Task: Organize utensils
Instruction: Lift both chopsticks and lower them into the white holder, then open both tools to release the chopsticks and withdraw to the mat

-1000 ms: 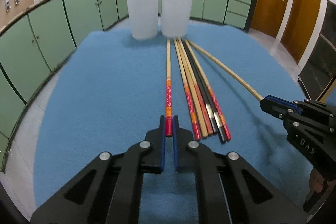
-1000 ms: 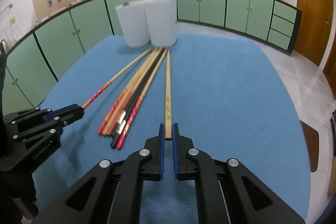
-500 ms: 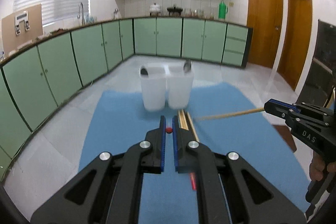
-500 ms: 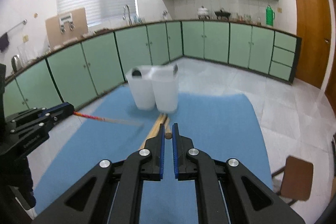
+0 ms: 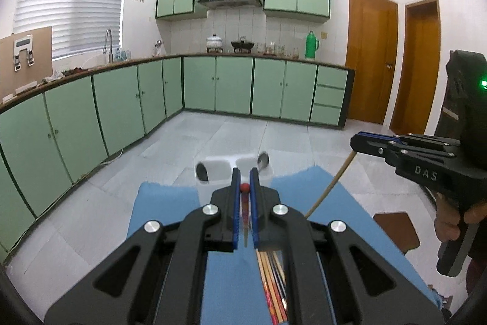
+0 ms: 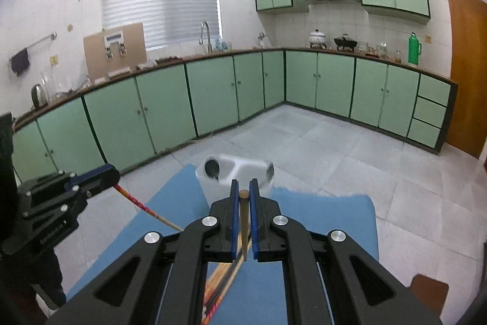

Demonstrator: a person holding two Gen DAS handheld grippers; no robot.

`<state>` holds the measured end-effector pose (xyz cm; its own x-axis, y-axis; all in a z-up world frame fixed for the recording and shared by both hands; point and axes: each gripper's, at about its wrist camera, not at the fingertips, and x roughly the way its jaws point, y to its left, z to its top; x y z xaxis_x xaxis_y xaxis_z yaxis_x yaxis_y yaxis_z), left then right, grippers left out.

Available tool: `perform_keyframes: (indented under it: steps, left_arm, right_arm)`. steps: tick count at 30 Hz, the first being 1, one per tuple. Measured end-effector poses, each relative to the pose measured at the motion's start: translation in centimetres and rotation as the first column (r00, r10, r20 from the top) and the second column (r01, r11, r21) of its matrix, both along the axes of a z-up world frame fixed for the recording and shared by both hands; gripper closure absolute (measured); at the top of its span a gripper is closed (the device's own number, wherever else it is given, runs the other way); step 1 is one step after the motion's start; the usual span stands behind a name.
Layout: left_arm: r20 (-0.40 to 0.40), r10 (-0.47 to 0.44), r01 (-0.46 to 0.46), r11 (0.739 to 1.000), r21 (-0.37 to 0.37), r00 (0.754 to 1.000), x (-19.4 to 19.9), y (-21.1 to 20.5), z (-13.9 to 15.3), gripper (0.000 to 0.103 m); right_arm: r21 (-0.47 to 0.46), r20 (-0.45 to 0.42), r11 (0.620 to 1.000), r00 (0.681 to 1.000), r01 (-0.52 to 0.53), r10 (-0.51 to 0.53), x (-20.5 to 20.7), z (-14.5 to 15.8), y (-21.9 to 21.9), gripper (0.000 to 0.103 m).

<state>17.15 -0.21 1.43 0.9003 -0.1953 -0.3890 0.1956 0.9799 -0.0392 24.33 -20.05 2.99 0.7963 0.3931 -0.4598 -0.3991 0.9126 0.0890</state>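
My left gripper [image 5: 244, 183] is shut on a red-ended chopstick [image 5: 244, 188] that hangs steeply down over the blue mat [image 5: 164, 203]. My right gripper [image 6: 243, 191] is shut on a plain wooden chopstick [image 6: 243, 215], also hanging down. Each gripper shows in the other's view, the right gripper [image 5: 354, 139] with its stick [image 5: 328, 191], the left gripper [image 6: 114, 172] with its red stick [image 6: 143, 206]. Two white containers [image 5: 216, 169] stand at the mat's far end, a spoon [image 5: 263, 159] in one. Several chopsticks [image 5: 274, 282] lie on the mat below.
Green kitchen cabinets [image 5: 121, 111] line the walls beyond a tiled floor [image 6: 334, 148]. Wooden doors [image 5: 371, 63] are at the right. A brown stool [image 6: 429, 291] stands beside the table at the right.
Both grippers have lifted and tilted up, each raising its chopstick off the mat until it hangs steeply. The containers now sit low in both views.
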Motion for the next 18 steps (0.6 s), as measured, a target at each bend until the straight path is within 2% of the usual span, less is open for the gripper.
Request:
perform_keyframes:
  steps: [9,14,18]
  left_arm:
    - [0.153,0.018,-0.017,1.000,-0.011,0.988,3.3,0.0,5.4,0.098]
    - [0.213,0.051,-0.056,0.998,0.019,0.976,6.9,-0.9,6.2,0.098]
    - [0.183,0.051,-0.056,0.998,0.023,0.982,10.3,-1.2,5.0,0.098]
  right_arm:
    - [0.065,0.101,0.998,0.995,-0.006,0.000,4.3,6.0,0.3,0.096]
    - [0.066,0.118,0.998,0.993,0.013,-0.021,7.4,6.1,0.9,0.096]
    - [0.053,0.089,0.998,0.995,0.028,-0.033,10.0,4.7,1.7,0.096]
